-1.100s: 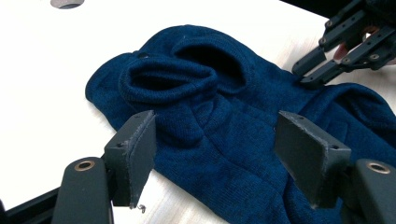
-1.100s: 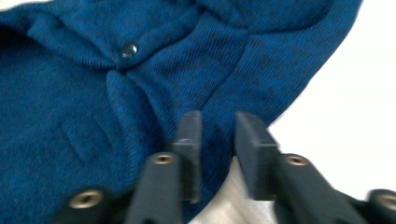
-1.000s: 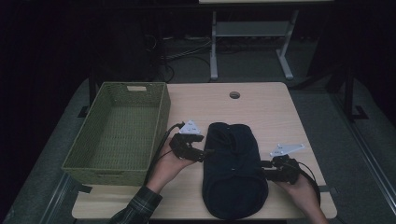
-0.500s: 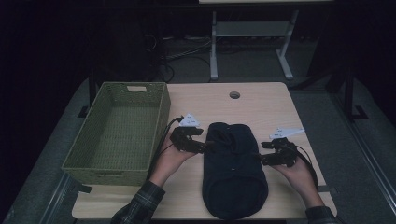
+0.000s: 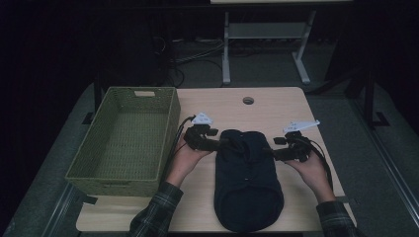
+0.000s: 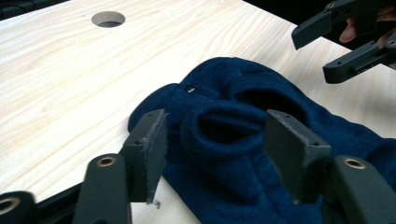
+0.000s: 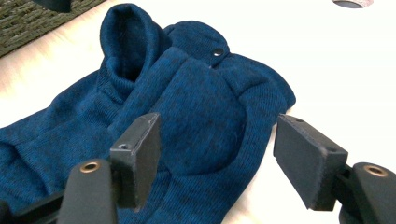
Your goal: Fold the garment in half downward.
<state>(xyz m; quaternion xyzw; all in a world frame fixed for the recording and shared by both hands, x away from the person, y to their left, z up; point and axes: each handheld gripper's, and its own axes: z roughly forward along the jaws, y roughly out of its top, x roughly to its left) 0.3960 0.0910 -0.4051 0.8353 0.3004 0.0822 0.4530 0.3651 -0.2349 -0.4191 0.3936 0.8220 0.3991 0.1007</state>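
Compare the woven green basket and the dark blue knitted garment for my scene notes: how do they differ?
The woven green basket is a stiff, open-topped box with nothing in it, while the dark blue knitted garment is soft and lies flat. The basket sits at the table's left edge, untouched; the garment lies at mid-table between the left gripper and right gripper, both open at its far end. Both rest on the wooden table.

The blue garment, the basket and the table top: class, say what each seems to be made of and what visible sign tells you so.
Blue garment: a knitted fabric, likely wool or fleece-like yarn; fine ribbed loops and a matt, soft surface show, with a small dark snap.
Basket: woven strands, perhaps paper cord or plastic wicker; a regular plaited texture in dull olive green.
Table top: pale wood or wood-look laminate; long grain lines, smooth finish.
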